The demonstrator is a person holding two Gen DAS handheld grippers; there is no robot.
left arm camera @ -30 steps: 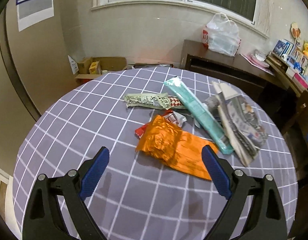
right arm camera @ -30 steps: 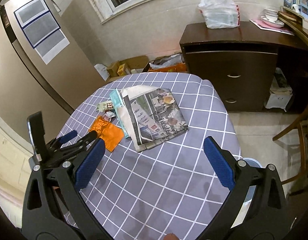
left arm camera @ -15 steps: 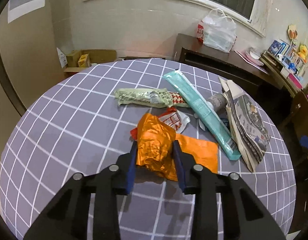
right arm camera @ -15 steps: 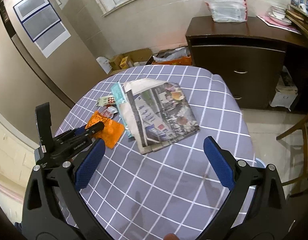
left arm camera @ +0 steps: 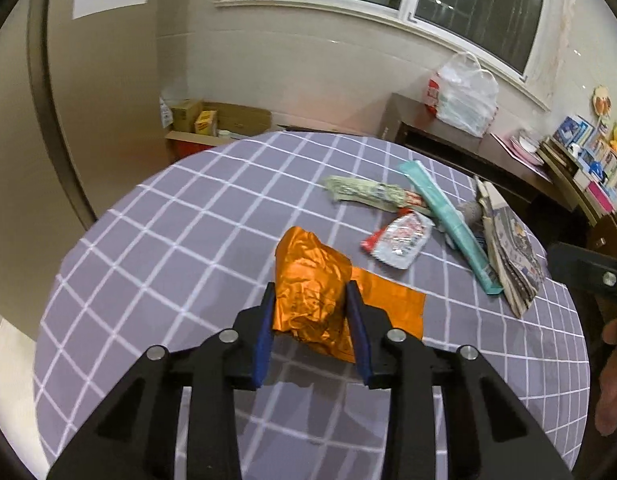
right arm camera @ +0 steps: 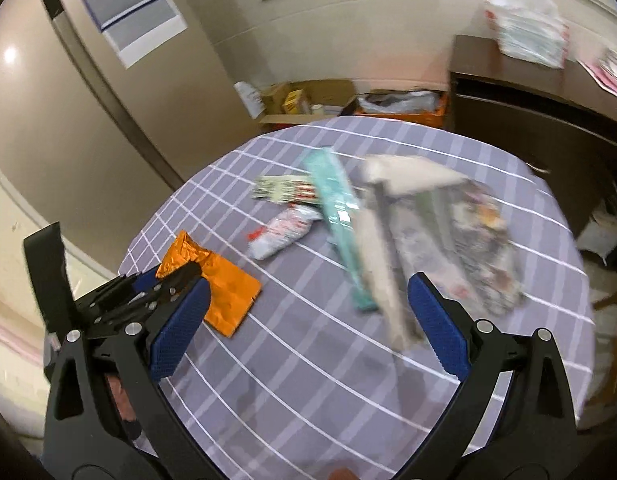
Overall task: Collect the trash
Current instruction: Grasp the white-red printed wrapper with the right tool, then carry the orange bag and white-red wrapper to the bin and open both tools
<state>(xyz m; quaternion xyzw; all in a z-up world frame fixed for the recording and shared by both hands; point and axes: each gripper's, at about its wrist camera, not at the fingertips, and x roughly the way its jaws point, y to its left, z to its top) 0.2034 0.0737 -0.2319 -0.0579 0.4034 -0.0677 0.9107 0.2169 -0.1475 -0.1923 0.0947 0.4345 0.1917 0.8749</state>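
Seemingly table edge (right arm camera: 156, 216) near, orange wrapper (left arm camera: 308, 292) clamped.

Both cameras look down along their fingers at the bench (left arm camera: 180, 240), close up. Both see the orange wrapper (right arm camera: 224, 292).

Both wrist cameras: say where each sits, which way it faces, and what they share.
Left wrist: on the left gripper, looking down along its fingers, shut on the orange wrapper.
Right wrist: on the right gripper, jaws open, facing the newspaper; the left gripper shows at left.
Shared: checked table, orange wrapper, teal packet, newspaper.
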